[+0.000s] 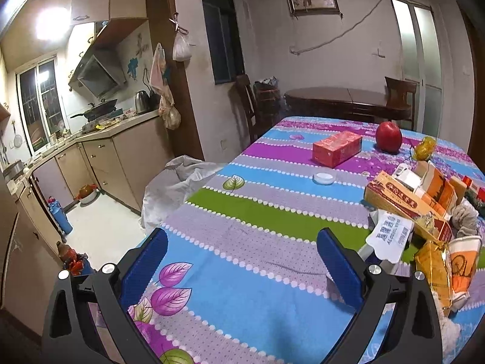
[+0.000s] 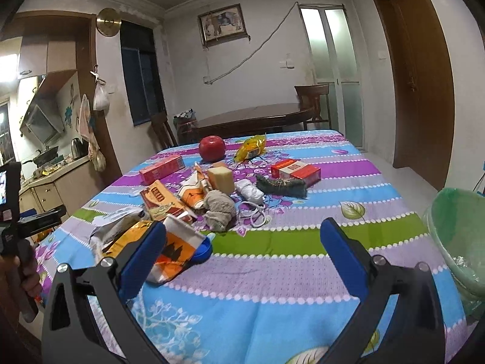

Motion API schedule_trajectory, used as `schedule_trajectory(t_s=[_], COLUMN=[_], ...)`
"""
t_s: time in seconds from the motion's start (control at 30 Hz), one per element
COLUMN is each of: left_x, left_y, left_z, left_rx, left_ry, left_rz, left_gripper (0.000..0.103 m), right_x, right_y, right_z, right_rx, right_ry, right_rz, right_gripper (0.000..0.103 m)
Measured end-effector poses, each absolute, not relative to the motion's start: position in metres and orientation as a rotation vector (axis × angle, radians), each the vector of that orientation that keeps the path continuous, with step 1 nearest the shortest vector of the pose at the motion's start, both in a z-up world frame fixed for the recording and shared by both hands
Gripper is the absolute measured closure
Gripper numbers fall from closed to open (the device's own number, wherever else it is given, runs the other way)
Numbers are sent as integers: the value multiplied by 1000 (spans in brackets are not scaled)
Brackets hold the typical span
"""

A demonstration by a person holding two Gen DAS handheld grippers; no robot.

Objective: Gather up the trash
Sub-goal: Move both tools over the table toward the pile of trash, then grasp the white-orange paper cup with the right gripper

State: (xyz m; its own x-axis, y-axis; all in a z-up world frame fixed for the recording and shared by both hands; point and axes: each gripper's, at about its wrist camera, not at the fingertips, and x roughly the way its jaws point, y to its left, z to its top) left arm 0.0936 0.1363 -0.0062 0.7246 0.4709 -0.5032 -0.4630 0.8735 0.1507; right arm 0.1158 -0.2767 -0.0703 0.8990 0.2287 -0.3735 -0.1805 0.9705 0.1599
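Observation:
A pile of trash lies on the striped tablecloth (image 2: 272,242): an orange carton (image 2: 174,250), a long yellow box (image 2: 163,201), a crumpled grey rag (image 2: 219,207), a white wad with cord (image 2: 250,192) and a yellow wrapper (image 2: 251,148). A green-lined bin (image 2: 457,236) stands at the table's right edge. My right gripper (image 2: 242,242) is open, its left finger just in front of the orange carton. My left gripper (image 1: 242,248) is open over bare cloth, with the long yellow box (image 1: 406,204) and the orange carton (image 1: 454,270) to its right.
A red apple (image 2: 212,148), red boxes (image 2: 162,168) (image 2: 295,171), a yellow sponge block (image 2: 221,179) and a dark furry strip (image 2: 282,186) also lie on the table. A small white lid (image 1: 323,178) sits mid-table. Kitchen counters (image 1: 106,139) run along the left; a hand (image 2: 21,276) holds the other gripper.

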Motion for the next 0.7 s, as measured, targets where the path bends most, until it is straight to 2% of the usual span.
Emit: schedule_trajectory(t_s=[0.27, 0.43, 0.7], left_x=[90, 81, 68], left_y=[127, 116, 94], left_z=[-4, 4, 12], left_rx=[7, -10, 14], left_ry=[549, 506, 461], left_rz=[472, 414, 338], left_gripper=[5, 5, 5], right_x=[87, 72, 64], right_y=[-266, -263, -260], right_z=[-56, -52, -50], right_rx=[48, -60, -88], right_ry=[321, 185, 193], right_rz=[203, 163, 218], right_gripper=[5, 5, 5])
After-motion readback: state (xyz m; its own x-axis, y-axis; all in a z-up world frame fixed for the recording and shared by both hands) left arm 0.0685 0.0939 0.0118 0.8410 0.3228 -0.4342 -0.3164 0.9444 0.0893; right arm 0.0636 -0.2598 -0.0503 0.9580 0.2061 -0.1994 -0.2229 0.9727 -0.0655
